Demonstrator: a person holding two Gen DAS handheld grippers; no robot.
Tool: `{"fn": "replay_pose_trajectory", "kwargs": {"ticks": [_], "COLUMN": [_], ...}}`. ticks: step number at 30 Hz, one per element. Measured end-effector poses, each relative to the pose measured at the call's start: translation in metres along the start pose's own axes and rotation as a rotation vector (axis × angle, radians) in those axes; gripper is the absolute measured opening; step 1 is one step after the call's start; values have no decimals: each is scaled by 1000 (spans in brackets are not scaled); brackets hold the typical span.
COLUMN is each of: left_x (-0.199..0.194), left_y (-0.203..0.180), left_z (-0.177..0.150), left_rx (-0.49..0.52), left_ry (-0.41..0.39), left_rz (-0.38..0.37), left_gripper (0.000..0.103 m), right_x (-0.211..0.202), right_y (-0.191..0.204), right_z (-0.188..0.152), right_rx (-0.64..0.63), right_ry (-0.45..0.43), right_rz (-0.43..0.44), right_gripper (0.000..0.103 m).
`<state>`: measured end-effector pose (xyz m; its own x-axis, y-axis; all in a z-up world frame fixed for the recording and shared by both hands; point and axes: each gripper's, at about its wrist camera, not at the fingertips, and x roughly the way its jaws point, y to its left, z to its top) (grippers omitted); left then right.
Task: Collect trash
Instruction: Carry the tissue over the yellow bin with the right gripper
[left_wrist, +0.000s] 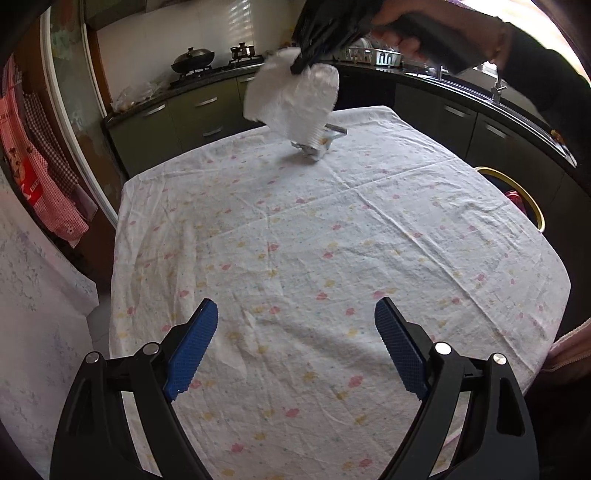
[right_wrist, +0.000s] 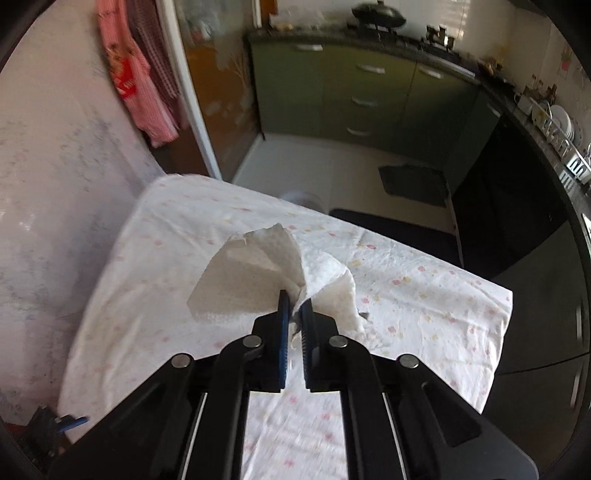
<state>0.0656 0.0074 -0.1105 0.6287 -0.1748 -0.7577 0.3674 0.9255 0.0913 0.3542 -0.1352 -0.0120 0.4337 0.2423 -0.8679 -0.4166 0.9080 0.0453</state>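
A crumpled white paper towel (right_wrist: 258, 273) hangs above the table, pinched between the blue pads of my right gripper (right_wrist: 294, 301), which is shut on it. In the left wrist view the same paper towel (left_wrist: 291, 103) dangles from the right gripper (left_wrist: 300, 67), which a hand holds over the table's far end. Under it, a small silvery wrapper (left_wrist: 319, 146) lies on the flowered tablecloth (left_wrist: 295, 240). My left gripper (left_wrist: 296, 306) is open over the near part of the table, with nothing between its fingers.
A bin with a yellow rim (left_wrist: 532, 199) stands beside the table's right edge. Green kitchen cabinets (left_wrist: 199, 110), a stove with a wok (left_wrist: 192, 61) and a dark counter with a sink (left_wrist: 495, 92) ring the far side. Red checked cloths (left_wrist: 40, 173) hang at the left.
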Motion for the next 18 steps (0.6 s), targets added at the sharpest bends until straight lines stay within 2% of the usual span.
{"fn": "replay_pose_trajectory", "kwargs": {"ticks": [7, 13, 18], "left_x": [-14, -27, -29], "left_y": [-18, -33, -48], "left_z": [0, 2, 6], "left_rx": [39, 60, 73], "left_ry": [-19, -38, -42], "left_rz": [6, -6, 5], "left_gripper": [86, 86, 86], "right_x": [-73, -127, -166], "right_y": [10, -10, -42], "right_z": [-25, -63, -112], "right_rx": [-13, 16, 65], "right_ry": [-86, -133, -168], "right_rz": [39, 43, 14], "right_gripper": [6, 6, 6]}}
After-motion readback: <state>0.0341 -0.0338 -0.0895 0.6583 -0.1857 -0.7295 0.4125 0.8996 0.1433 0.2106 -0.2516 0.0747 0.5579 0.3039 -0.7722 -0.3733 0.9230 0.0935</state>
